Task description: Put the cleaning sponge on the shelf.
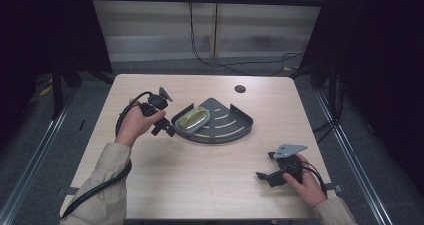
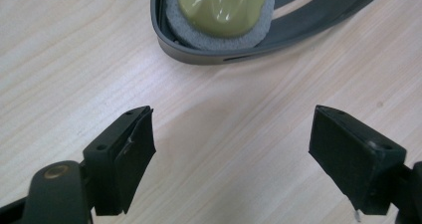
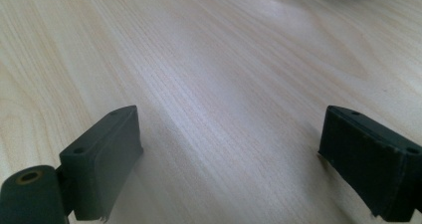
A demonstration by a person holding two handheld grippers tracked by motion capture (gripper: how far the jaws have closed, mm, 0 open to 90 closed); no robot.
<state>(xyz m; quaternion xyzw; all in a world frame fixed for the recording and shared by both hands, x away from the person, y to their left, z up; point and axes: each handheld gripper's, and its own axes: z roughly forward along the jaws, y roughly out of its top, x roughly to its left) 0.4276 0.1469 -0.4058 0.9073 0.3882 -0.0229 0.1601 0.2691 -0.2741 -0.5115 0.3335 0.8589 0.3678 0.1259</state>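
While the person's left hand (image 1: 137, 122) held the left gripper (image 1: 162, 127) near the middle of the tabletop (image 1: 210, 185), its jaws were spread wide with nothing between them. The gripper sat just beside the left end of a dark grey tray (image 1: 235, 127), not touching it. The tray was shaped like a slice of pie, with long slots in its floor and a low wall around it. Inside the tray, at its left end, lay a grey sponge (image 1: 181, 122) with a shiny yellow-green soap (image 1: 195, 118) on top of it. In the left gripper view, the sponge (image 2: 199, 35) and the soap (image 2: 224, 7) showed just past the open jaws, inside the tray's rounded rim (image 2: 199, 57).

The right hand (image 1: 307, 185) held the right gripper (image 1: 265, 167) near the front right part of the tabletop, well apart from the tray. Its jaws were wide open too and held nothing. In the right gripper view, bare pale wood (image 3: 209, 84) lay between them.

A small dark round hole (image 1: 240, 89) sat near the far edge of the tabletop.
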